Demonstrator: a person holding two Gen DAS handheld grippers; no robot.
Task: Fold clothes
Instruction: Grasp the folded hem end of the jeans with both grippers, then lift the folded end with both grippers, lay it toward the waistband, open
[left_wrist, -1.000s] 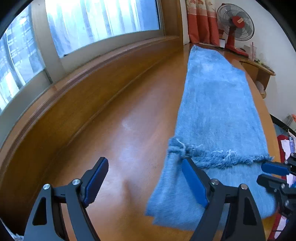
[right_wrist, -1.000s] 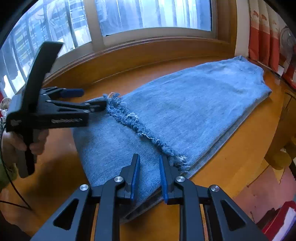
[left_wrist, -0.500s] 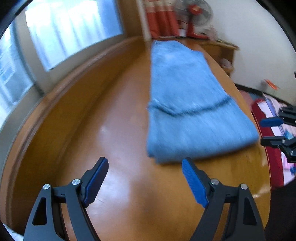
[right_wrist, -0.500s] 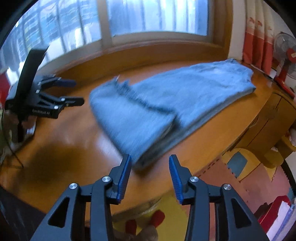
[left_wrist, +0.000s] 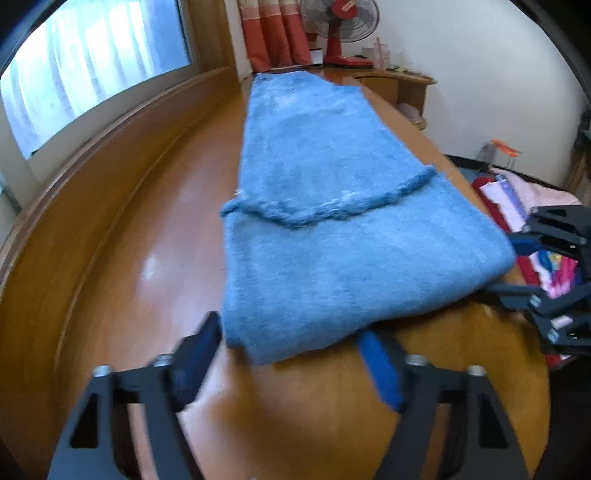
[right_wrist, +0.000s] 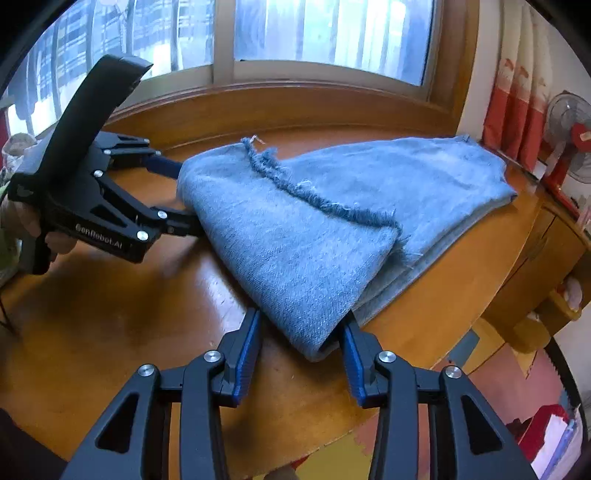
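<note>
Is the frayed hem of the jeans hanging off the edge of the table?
No, the frayed hem lies on top of the folded jeans, which rest flat on the wooden table.

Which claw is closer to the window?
Left. Left claw at the jeans' window-side corner, right claw at the table-edge corner; both have just been closing, fold between them.

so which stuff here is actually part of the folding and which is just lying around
Part of the job:
- blue denim garment, folded end nearest
- left gripper, jaws just closing at one folded corner
- right gripper, jaws just closing around the other
- wooden table

Just lying about:
- red fan
- red curtain
- colourful clutter past the table edge
</note>
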